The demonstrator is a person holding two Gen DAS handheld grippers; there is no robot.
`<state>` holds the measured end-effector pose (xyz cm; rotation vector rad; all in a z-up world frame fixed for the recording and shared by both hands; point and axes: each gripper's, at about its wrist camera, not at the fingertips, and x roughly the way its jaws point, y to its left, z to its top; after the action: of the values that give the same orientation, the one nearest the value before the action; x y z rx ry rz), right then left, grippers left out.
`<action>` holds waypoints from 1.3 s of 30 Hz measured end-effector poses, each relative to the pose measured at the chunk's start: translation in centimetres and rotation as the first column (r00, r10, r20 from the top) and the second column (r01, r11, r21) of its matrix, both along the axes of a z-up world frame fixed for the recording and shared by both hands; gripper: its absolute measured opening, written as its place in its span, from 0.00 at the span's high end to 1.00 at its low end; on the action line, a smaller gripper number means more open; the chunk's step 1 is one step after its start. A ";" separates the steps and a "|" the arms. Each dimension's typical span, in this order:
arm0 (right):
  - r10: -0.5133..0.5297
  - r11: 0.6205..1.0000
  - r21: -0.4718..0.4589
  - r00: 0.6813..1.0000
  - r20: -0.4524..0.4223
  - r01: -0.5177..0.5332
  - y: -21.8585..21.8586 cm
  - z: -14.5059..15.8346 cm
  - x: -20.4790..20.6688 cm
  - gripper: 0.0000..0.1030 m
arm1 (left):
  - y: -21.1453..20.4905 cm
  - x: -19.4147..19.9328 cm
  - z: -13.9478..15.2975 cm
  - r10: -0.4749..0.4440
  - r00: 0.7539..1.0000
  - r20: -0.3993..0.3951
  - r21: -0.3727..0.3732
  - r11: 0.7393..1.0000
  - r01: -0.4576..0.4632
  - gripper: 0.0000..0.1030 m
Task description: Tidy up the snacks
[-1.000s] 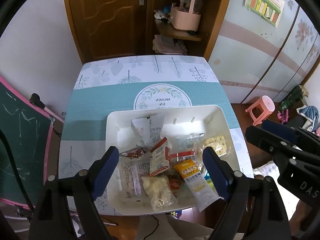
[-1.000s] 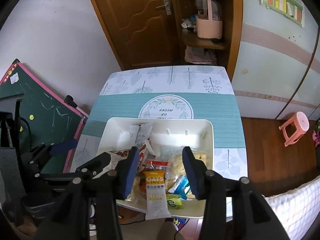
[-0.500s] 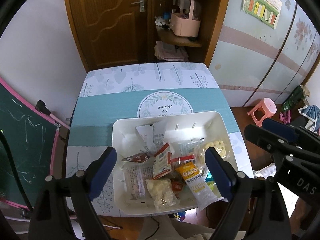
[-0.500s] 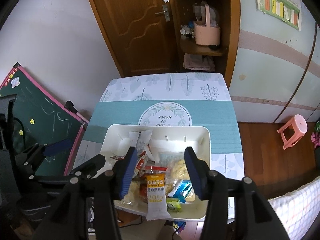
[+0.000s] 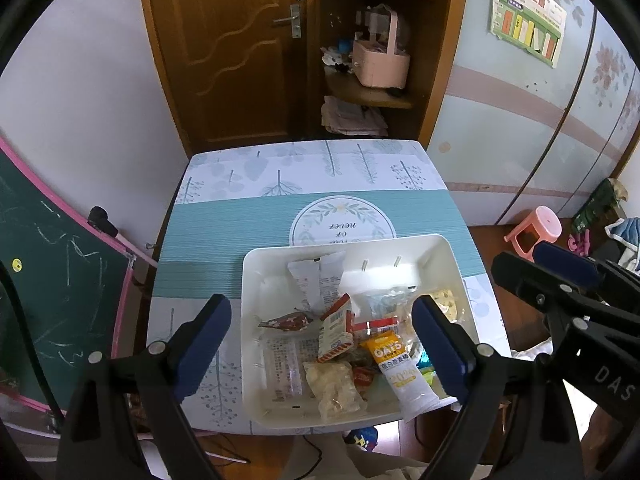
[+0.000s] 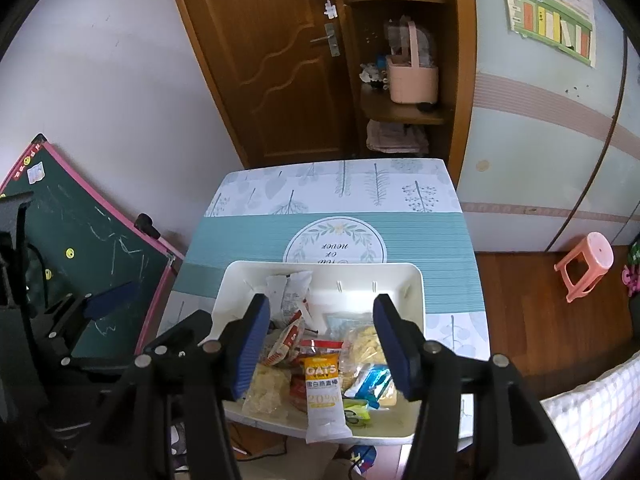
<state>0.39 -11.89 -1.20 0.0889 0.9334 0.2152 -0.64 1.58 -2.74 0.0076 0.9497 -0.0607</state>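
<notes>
White tray (image 5: 444, 248) holds mixed snack packets (image 5: 340, 344).

Bare tablecloth (image 5: 240, 236) beyond and left of my white tray (image 5: 460, 264), snack packets (image 5: 340, 344) crowding its near half, chalkboard (image 5: 52, 280) flanking the left.

Soft, even daylight fills both views; its source is out of view. The white tray (image 5: 452, 264) is the brightest thing, with mild glare on its far inner wall and on the glossy snack wrappers (image 6: 324, 384). Shadows are faint and diffuse. Fisheye distortion bends the door (image 5: 224, 52) and walls, and black vignetting rims the corners. The table (image 6: 332, 184) is sharp; the near gripper bodies look dark and slightly soft.
</notes>
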 end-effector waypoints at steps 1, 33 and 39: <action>-0.002 1.000 -0.001 1.000 0.003 0.002 0.0 0.0 -0.1 0.47 | 0.1 0.0 0.0 0.001 1.000 0.000 -0.001 1.000 -0.001 0.11; -0.026 1.000 -0.001 1.000 -0.009 0.026 -0.1 0.0 -0.3 0.47 | 0.9 -0.2 -0.3 0.023 1.000 -0.010 -0.008 1.000 -0.023 0.11; -0.030 1.000 0.003 0.999 -0.016 0.030 -0.3 -0.2 0.1 0.47 | 1.1 -0.2 -0.3 0.024 1.000 -0.011 -0.012 1.000 -0.024 0.11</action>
<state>0.49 -12.22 -1.41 0.1074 0.9473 0.1888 -0.87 2.65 -3.00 -0.0150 0.9605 -0.0441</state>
